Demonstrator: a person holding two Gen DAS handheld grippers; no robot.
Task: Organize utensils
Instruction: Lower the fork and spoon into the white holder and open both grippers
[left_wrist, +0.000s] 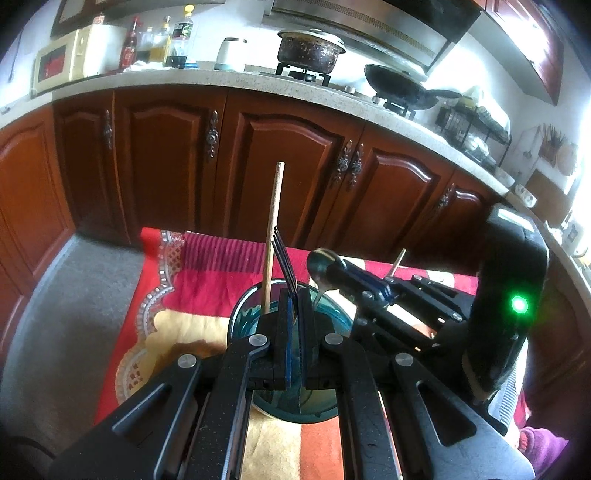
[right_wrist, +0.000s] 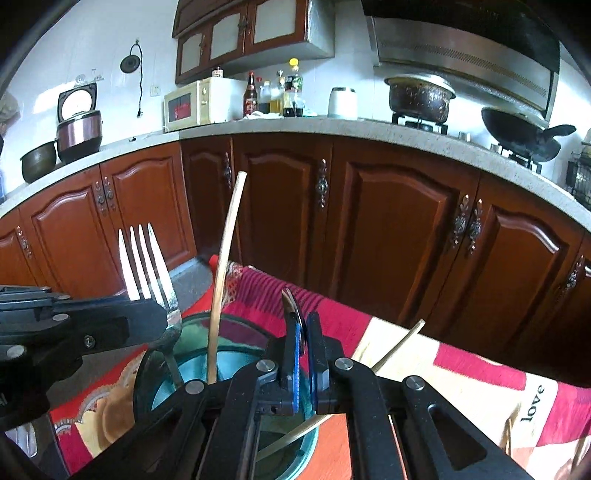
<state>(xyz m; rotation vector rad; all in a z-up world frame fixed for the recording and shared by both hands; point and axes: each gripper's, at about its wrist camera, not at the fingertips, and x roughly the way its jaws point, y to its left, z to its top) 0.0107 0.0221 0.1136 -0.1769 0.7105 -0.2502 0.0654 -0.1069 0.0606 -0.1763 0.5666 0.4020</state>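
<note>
Where cabinets (right_wrist: 399, 221) curve, red patterned cloth (left_wrist: 207, 269) below.

Left claw (left_wrist: 294, 334): matte black linkage arms with round silver pivot screws; flat black fingers (left_wrist: 281, 343) lined with ridged blue pads. Right claw (right_wrist: 303, 363): same black build, silver screws at the joints, blue-faced fingers (right_wrist: 291, 365), slotted cut-outs in the outer arms. Seen from the left wrist, glossy black housing on the right claw, lit with a round green lamp.
</note>
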